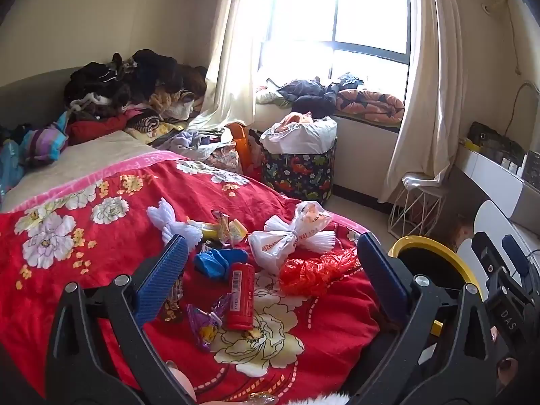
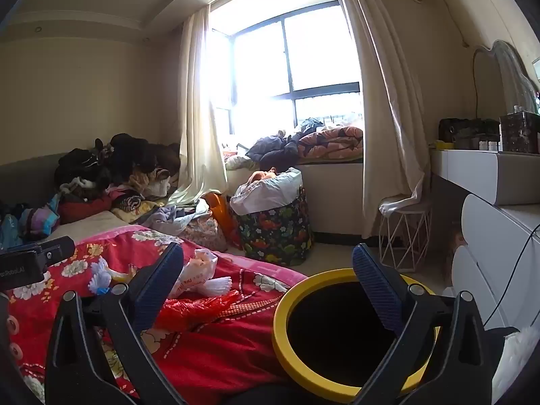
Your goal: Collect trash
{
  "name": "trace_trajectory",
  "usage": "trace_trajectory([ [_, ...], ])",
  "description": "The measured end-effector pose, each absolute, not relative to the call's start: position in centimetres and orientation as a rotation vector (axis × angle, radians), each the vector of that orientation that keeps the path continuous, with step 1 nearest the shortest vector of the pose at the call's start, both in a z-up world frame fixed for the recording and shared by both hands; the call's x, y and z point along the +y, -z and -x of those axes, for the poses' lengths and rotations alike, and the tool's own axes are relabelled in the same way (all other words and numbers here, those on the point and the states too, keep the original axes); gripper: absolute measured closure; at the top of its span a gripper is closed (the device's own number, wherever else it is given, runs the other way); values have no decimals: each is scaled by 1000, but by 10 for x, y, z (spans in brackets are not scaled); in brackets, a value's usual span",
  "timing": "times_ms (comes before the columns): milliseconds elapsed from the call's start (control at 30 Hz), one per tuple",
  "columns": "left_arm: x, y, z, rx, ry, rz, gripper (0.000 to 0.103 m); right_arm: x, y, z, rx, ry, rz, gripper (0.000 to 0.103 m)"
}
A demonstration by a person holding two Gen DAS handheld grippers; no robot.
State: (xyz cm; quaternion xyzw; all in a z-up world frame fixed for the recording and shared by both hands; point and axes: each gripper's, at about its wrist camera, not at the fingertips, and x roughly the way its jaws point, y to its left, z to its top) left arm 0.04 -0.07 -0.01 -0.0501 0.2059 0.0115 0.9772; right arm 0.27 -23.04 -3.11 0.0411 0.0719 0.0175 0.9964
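Bedroom, red floral quilt strewn with trash. Left gripper and right gripper gape wide, empty. Red can, likely light, rigid, slippery, lies mid-quilt, left of the yellow-rimmed bin; best grasped across its body.

The bed is serving as the landmark. A can is lying on its near end, with a crumpled glove just behind it and a loose plastic bag to its right. A knotted bag is sitting behind that one. A clothes pile is lying at the bed's far end. A bin is standing off the bed's right side, and a fabric basket is standing beyond the bed's far right corner.
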Motion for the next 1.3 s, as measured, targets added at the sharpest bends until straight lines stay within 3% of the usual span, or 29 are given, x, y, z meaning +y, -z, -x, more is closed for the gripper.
trace_trajectory([
  [1300,-12,-5,3,401,1,111,11,-233,36,-7,154,-32,-82,6],
])
